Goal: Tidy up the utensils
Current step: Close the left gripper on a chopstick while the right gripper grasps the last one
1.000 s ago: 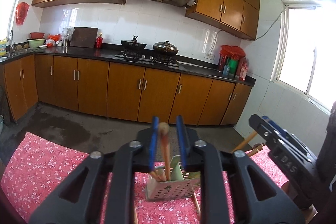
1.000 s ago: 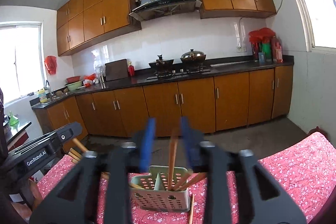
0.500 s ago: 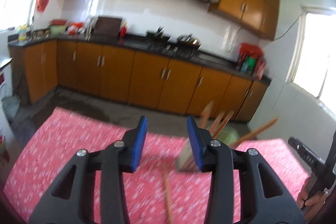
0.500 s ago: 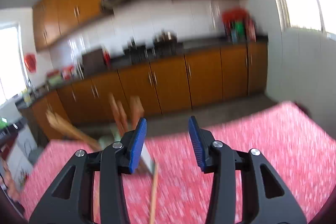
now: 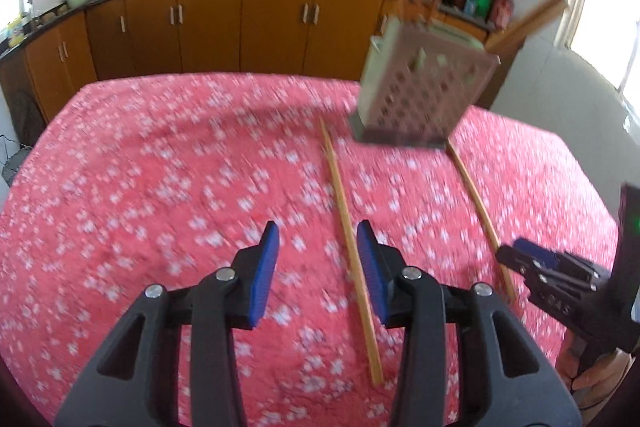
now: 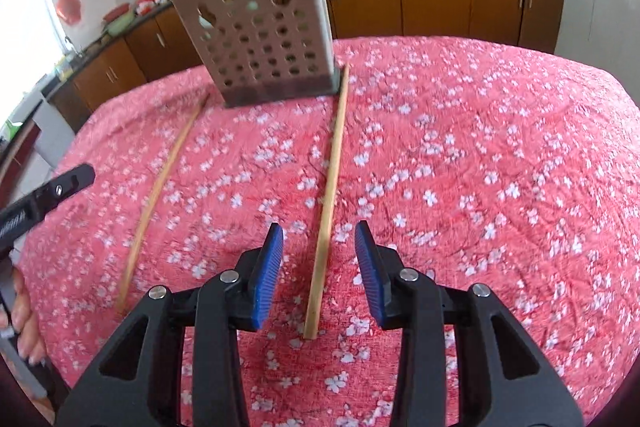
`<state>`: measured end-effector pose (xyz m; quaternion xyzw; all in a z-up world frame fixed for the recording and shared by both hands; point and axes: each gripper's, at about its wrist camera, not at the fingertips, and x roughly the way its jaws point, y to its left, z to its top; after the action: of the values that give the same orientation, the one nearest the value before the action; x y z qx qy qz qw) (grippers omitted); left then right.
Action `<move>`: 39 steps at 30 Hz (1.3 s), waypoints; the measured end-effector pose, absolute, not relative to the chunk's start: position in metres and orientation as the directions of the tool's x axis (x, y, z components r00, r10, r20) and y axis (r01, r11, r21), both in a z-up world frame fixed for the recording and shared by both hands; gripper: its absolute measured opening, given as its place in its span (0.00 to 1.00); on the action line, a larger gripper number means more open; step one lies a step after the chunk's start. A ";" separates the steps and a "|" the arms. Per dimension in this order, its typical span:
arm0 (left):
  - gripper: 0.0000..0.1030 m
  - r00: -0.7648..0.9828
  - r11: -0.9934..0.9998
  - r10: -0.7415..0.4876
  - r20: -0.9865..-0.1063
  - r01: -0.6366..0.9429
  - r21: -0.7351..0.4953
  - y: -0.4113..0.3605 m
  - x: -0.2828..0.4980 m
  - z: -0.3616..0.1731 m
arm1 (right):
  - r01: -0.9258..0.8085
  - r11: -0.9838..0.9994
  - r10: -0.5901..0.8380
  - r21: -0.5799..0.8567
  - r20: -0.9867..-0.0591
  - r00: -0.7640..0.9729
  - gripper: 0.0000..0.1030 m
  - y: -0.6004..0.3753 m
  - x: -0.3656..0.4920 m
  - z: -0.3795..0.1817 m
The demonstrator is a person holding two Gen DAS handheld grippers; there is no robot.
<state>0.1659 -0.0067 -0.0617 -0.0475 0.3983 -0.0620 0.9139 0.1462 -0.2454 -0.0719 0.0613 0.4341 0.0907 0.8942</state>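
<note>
Two wooden chopsticks lie on the pink flowered cloth in front of a grey perforated holder (image 5: 424, 95) (image 6: 264, 47) with several chopsticks standing in it. My left gripper (image 5: 318, 239) is open low over the left chopstick (image 5: 340, 187), which runs between its blue pads close to the right one, untouched. My right gripper (image 6: 319, 227) has its jaws closing around the right chopstick (image 6: 330, 187), which lies midway between the pads with a gap on each side. Each view also shows the other gripper (image 5: 536, 259) (image 6: 48, 195) and the other chopstick (image 5: 476, 203) (image 6: 160, 183).
The tablecloth (image 5: 160, 187) (image 6: 480, 167) covers the whole table. A person's hand (image 5: 592, 379) holds the right gripper, and fingers (image 6: 24, 319) show at the left gripper. Brown kitchen cabinets (image 5: 208, 27) and a worktop with pots stand beyond the table's far edge.
Both grippers have left the chopsticks standing in the holder and dropped to the table, tilting downward. The left jaws have widened. Each gripper now straddles a chopstick lying on the cloth.
</note>
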 end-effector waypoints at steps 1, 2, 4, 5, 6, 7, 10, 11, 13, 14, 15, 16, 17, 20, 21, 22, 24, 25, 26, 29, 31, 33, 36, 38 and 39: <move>0.43 0.667 0.988 -0.150 -0.730 0.079 -0.131 -0.012 0.166 -0.066 | -0.103 0.977 0.209 0.184 -0.769 0.605 0.36 -0.246 0.147 -0.075; 0.47 0.661 0.988 -0.150 -0.735 0.083 -0.127 -0.015 0.165 -0.070 | -0.100 0.979 0.203 0.180 -0.772 0.602 0.34 -0.247 0.146 -0.079; 0.49 0.651 0.988 -0.156 -0.743 0.099 -0.121 -0.022 0.161 -0.076 | -0.095 0.983 0.184 0.159 -0.774 0.606 0.18 -0.244 0.149 -0.084; 0.49 0.643 0.987 -0.159 -0.749 0.108 -0.117 -0.025 0.159 -0.078 | -0.093 0.985 0.173 0.146 -0.775 0.608 0.13 -0.244 0.150 -0.085; 0.49 0.639 0.988 -0.157 -0.753 0.110 -0.112 -0.029 0.158 -0.078 | -0.085 0.986 0.163 0.141 -0.776 0.610 0.08 -0.246 0.150 -0.086; 0.49 0.632 0.988 -0.156 -0.759 0.112 -0.110 -0.030 0.158 -0.080 | -0.077 0.986 0.164 0.149 -0.775 0.611 0.08 -0.250 0.147 -0.086; 0.38 0.613 0.986 -0.164 -0.773 0.118 -0.115 -0.035 0.158 -0.086 | -0.033 0.987 0.145 0.158 -0.773 0.617 0.07 -0.265 0.146 -0.084; 0.33 0.606 0.986 -0.164 -0.778 0.123 -0.112 -0.037 0.158 -0.089 | -0.024 0.986 0.143 0.164 -0.772 0.619 0.07 -0.268 0.146 -0.084; 0.25 0.588 0.987 -0.156 -0.793 0.129 -0.098 -0.043 0.161 -0.095 | -0.009 0.986 0.136 0.167 -0.771 0.622 0.07 -0.274 0.146 -0.084; 0.18 0.583 0.987 -0.153 -0.798 0.129 -0.096 -0.044 0.162 -0.098 | -0.004 0.986 0.132 0.166 -0.770 0.624 0.07 -0.275 0.146 -0.083; 0.14 0.573 0.988 -0.148 -0.806 0.126 -0.092 -0.045 0.164 -0.102 | 0.003 0.987 0.126 0.163 -0.768 0.628 0.07 -0.278 0.146 -0.083; 0.11 0.580 0.989 -0.139 -0.803 0.123 -0.083 -0.045 0.165 -0.102 | 0.005 0.987 0.123 0.162 -0.768 0.628 0.07 -0.279 0.147 -0.083; 0.09 0.581 0.990 -0.130 -0.803 0.121 -0.073 -0.045 0.166 -0.102 | 0.008 0.987 0.119 0.160 -0.768 0.630 0.08 -0.281 0.148 -0.083; 0.08 0.579 0.993 -0.112 -0.807 0.097 -0.069 -0.036 0.180 -0.100 | 0.013 0.989 0.107 0.149 -0.767 0.633 0.08 -0.285 0.151 -0.083; 0.08 0.580 0.994 -0.107 -0.807 0.088 -0.068 -0.033 0.184 -0.099 | 0.016 0.989 0.101 0.144 -0.766 0.635 0.08 -0.287 0.154 -0.083; 0.08 0.582 0.995 -0.095 -0.808 0.073 -0.064 -0.028 0.189 -0.098 | 0.017 0.990 0.096 0.139 -0.766 0.636 0.08 -0.287 0.157 -0.083; 0.08 0.586 0.998 -0.070 -0.807 0.040 -0.057 -0.017 0.200 -0.097 | 0.018 0.993 0.081 0.120 -0.765 0.639 0.08 -0.287 0.165 -0.083; 0.08 0.587 0.998 -0.063 -0.807 0.026 -0.059 -0.012 0.205 -0.096 | 0.019 0.994 0.074 0.112 -0.765 0.640 0.08 -0.288 0.168 -0.083; 0.09 0.588 0.998 -0.056 -0.807 0.014 -0.059 -0.008 0.209 -0.096 | 0.019 0.994 0.069 0.105 -0.764 0.641 0.08 -0.288 0.171 -0.083; 0.11 0.594 0.998 -0.031 -0.804 -0.024 -0.056 0.005 0.221 -0.095 | 0.026 0.995 0.056 0.094 -0.766 0.641 0.08 -0.290 0.184 -0.083; 0.11 0.598 0.998 -0.027 -0.801 -0.033 -0.059 0.010 0.225 -0.094 | 0.039 0.995 0.044 0.090 -0.767 0.640 0.08 -0.292 0.190 -0.083; 0.11 0.604 0.997 -0.022 -0.797 -0.042 -0.059 0.014 0.227 -0.094 | 0.041 0.996 0.039 0.085 -0.765 0.642 0.08 -0.293 0.196 -0.084; 0.12 0.625 0.998 -0.013 -0.781 -0.040 -0.049 0.014 0.226 -0.095 | 0.031 0.997 0.034 0.071 -0.759 0.650 0.08 -0.291 0.203 -0.085; 0.12 0.630 0.999 -0.004 -0.777 -0.038 -0.036 0.011 0.228 -0.096 | 0.032 0.996 0.043 0.083 -0.759 0.650 0.08 -0.292 0.205 -0.086; 0.12 0.630 0.998 -0.007 -0.776 -0.040 -0.041 0.012 0.228 -0.095 | 0.032 0.996 0.047 0.089 -0.759 0.650 0.08 -0.293 0.207 -0.086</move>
<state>0.2280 0.0123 -0.0955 -0.0272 0.4299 0.0093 0.9024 0.2069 -0.2931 -0.0862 0.0472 0.4184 0.0042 0.9070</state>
